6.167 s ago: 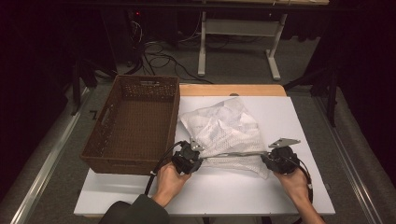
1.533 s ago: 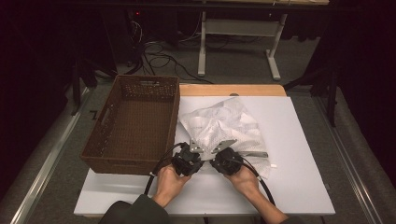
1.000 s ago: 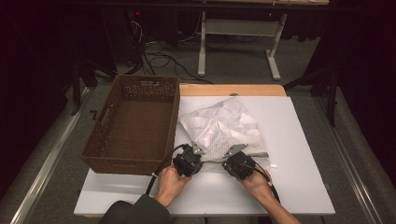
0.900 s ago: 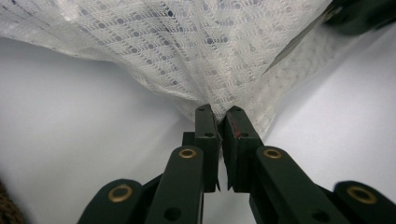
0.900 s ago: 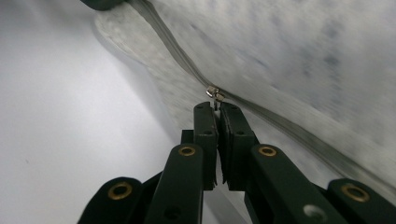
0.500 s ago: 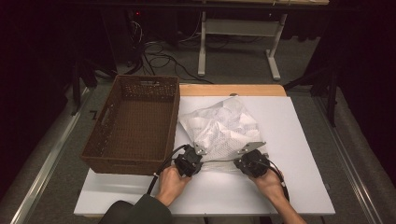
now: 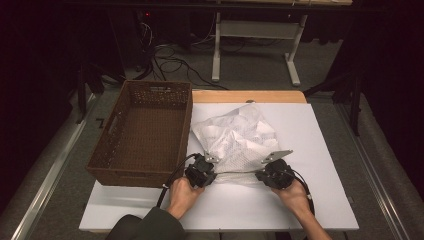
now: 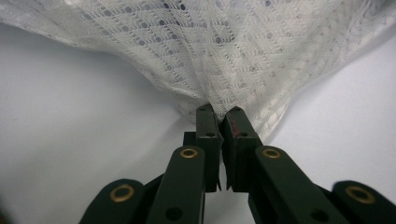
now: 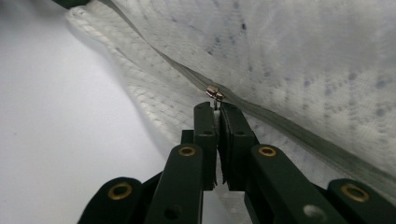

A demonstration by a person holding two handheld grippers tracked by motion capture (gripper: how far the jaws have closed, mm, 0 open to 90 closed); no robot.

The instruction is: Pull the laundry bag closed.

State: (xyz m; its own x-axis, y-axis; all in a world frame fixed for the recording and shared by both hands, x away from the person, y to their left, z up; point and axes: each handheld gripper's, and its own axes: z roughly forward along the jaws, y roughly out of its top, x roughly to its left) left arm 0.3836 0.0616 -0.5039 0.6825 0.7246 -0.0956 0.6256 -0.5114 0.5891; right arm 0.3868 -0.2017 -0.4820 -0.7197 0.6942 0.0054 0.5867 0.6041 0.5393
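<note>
High view: a white mesh laundry bag [image 7: 236,140] with a zipper lies crumpled on the white rectangular table top [image 7: 320,200], its near edge drawn out in a low line between the two hands. The bag sits just right of a brown woven rectangular basket [image 7: 142,132], which rests on the table's left part; bag and basket look close at the basket's right wall, contact not resolvable. Left gripper [image 7: 204,169] is at the bag's near-left corner, held in the person's left hand [image 7: 184,192]; right gripper [image 7: 272,172] is at the near-right end of the same edge, held in the right hand [image 7: 295,196]. The two grippers are well apart, with the stretched edge spanning between them. Left gripper view: the black jaws are clenched on a gathered fold of the white mesh fabric [image 8: 219,51], which fans up and outward from the tips; the fabric lifts off the table just past the pinch. Right gripper view: the jaws are clamped on a small metal zipper pull [image 9: 215,94] that sits on the grey zipper track [image 9: 289,128] running diagonally across the bag; the pull's tab goes down between the pads. A dark sleeve [image 7: 145,227] shows at the bottom edge on the left arm.
</note>
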